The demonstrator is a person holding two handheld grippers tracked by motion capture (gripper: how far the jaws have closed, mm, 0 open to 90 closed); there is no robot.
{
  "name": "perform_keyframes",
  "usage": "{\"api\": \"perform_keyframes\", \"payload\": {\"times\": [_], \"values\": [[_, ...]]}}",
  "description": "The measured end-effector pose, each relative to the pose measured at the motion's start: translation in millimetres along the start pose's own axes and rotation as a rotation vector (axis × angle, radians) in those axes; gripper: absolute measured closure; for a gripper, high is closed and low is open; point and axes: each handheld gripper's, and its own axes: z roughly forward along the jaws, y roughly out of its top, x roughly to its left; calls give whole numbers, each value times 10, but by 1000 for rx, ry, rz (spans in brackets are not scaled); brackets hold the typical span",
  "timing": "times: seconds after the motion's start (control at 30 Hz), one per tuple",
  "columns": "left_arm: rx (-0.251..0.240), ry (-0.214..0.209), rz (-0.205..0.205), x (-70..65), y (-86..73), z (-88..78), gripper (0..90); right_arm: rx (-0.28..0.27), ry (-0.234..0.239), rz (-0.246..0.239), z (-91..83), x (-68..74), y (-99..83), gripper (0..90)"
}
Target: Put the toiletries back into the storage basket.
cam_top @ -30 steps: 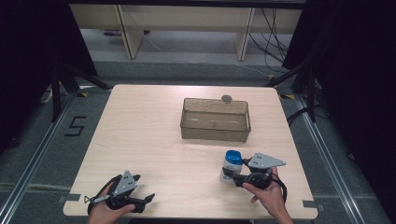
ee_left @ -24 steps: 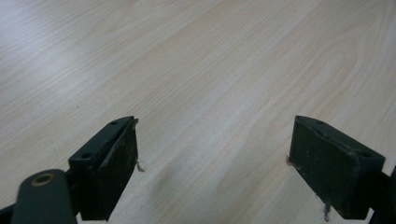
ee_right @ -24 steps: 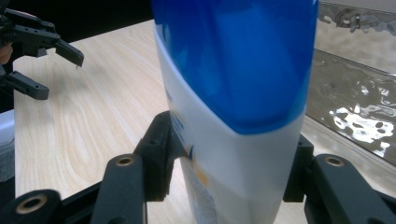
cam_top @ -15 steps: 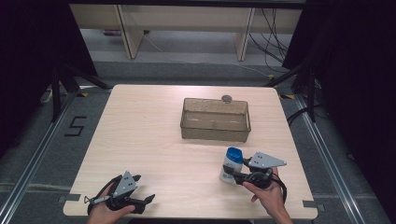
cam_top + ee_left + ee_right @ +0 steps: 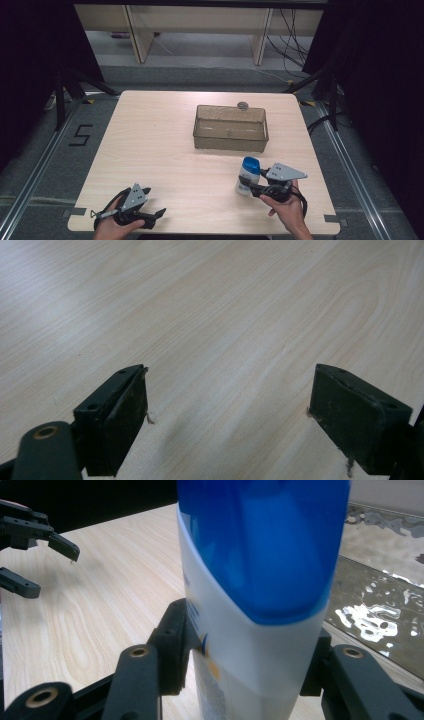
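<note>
A white bottle with a blue cap [image 5: 248, 172] stands upright on the wooden table [image 5: 160, 145] at the front right. My right gripper [image 5: 246, 187] lies level beside it. Its jaws have just been closing with the bottle between them, and they now clamp the bottle's lower body. In the right gripper view the bottle [image 5: 260, 580] stands close up and the left pad [image 5: 175, 645] presses on its side. My left gripper [image 5: 155, 202] rests at the front left, open, with bare tabletop between its pads [image 5: 125, 420].
A clear plastic bin [image 5: 230, 142] stands at the middle right of the table, just beyond the bottle. A small round object [image 5: 243, 105] sits behind its far wall. The left gripper [image 5: 52, 572] shows far off across the table in the right gripper view.
</note>
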Motion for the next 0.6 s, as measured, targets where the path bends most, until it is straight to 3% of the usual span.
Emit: {"api": "perform_keyframes", "payload": {"times": [0.03, 0.1, 0.13, 0.17, 0.2, 0.3, 0.33, 0.37, 0.4, 0.43, 0.5, 0.53, 0.6], "values": [[-1, -1, -1, -2, 1, 0, 152, 4, -3, 17, -5, 15, 2, 527], [-19, -6, -17, -13, 3, 0, 152, -7, -7, 3, -2, 7, 7, 528], [-6, -4, 1, 7, 2, -6, 152, -21, -13, 5, 5, 5, 7, 527], [-2, -9, -3, 14, 0, -11, 152, -19, 7, 13, 7, 4, 10, 528], [-11, -3, -11, 15, -5, -9, 152, -1, -3, 10, -12, 0, 19, 528], [-12, -2, -17, 20, -7, -9, 152, -13, -19, 18, -27, -7, 34, 529], [-27, -4, -40, 0, -10, 1, 152, -28, -24, 3, -19, -22, 39, 529], [-32, -7, -50, -7, -12, 9, 152, -20, -25, 21, -25, -9, 42, 529], [-31, -8, -51, -6, -12, 10, 152, -28, -39, -9, -27, -37, 53, 529], [-18, -7, -35, 7, -11, 3, 152, -21, -38, 2, -29, -37, 54, 530], [-32, -9, -54, -6, -14, 11, 152, -26, -39, 27, -17, -27, 62, 530], [-3, -1, -19, 24, -14, -7, 152, -19, -50, -2, -25, -48, 74, 530], [-9, -6, -28, 24, -13, -9, 152, -5, -50, 17, -31, -44, 91, 530]]}}
